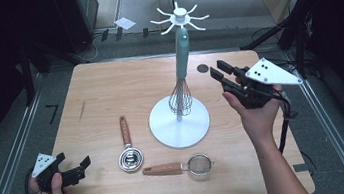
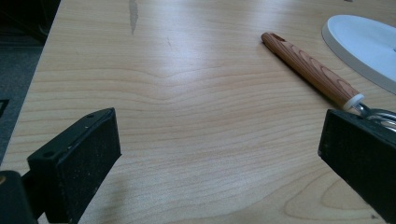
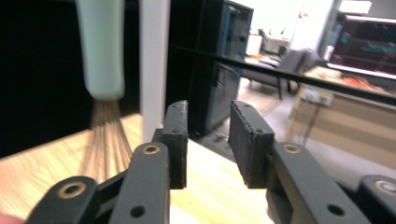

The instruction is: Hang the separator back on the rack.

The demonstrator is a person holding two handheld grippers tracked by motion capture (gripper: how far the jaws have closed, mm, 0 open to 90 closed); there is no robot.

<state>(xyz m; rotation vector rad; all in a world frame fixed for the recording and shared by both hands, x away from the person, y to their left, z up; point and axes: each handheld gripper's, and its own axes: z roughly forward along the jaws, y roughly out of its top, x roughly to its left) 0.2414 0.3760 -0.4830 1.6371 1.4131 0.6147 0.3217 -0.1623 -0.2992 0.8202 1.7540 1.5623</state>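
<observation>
A white hook stand (image 1: 179, 121) rises from a round base at the table's middle. From one of its hooks hangs a whisk (image 1: 182, 65) with a pale teal handle, wires down. My right gripper (image 1: 218, 69) is held in the air just right of the stand, jaws a little apart with nothing between them. In the right gripper view (image 3: 208, 107) the whisk handle (image 3: 100, 46) and the stand's pole (image 3: 154, 60) stand close ahead on the left. My left gripper (image 1: 73, 160) rests at the table's near left corner, open wide (image 2: 217, 135) over bare wood.
A wooden-handled metal scoop (image 1: 129, 148) lies left of the base, its handle (image 2: 310, 70) ahead of my left gripper. A wooden-handled small strainer (image 1: 179, 166) lies near the front edge. A dark round spot (image 1: 202, 68) marks the wood behind the stand.
</observation>
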